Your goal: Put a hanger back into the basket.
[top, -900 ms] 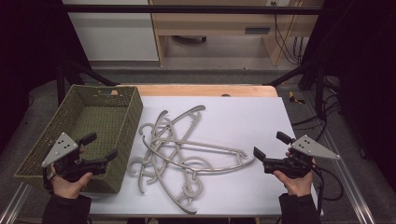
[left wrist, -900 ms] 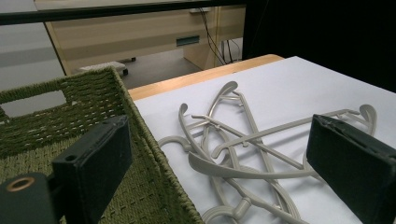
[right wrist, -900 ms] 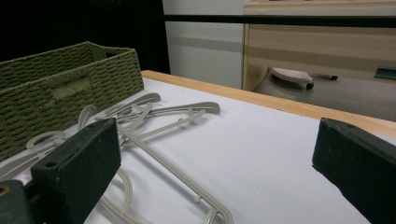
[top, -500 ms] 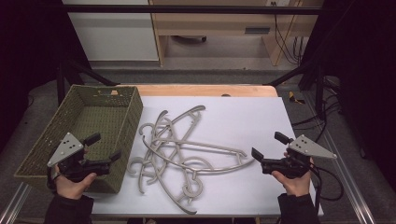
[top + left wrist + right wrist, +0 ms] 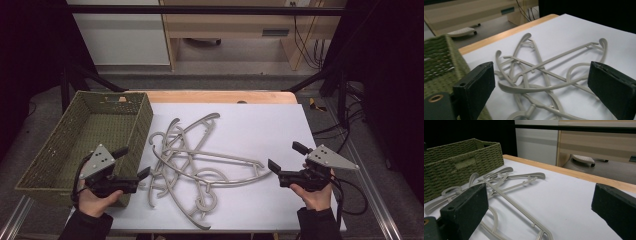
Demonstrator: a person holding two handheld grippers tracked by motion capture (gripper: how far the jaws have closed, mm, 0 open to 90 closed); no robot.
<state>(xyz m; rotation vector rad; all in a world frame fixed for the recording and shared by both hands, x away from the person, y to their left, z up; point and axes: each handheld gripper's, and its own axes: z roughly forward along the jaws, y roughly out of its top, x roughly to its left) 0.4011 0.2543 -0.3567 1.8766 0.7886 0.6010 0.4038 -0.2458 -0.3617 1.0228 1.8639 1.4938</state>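
working over a wide white table top (image 5: pixel 260 130) with a light wooden far edge, we face a deep olive-green woven basket (image 5: pixel 50 155) at its left side and a tangled heap of pale grey plastic clothes hangers (image 5: pixel 200 160) lying flat just right of the basket, near the middle of the white surface

we judge the step in hand to be the approach to the heap, likely to lift hangers into the basket; our left gripper (image 5: pixel 134 164) hovers over the basket's near right corner, jaws spread wide and holding nothing, and our right gripper (image 5: pixel 287 157) hangs beside the heap's right end, jaws just as wide and empty

to do this well, we should pick one hanger that lies on top, since the hooks and arms interlock and a low one would drag the rest along; in the left gripper view the long thin bar (image 5: pixel 564 56) crossing above the others looks the freest, so we'd close across a single bar, lift slowly, and steady the heap with the other gripper if it follows

we can read no brand, label or writing on any of these things
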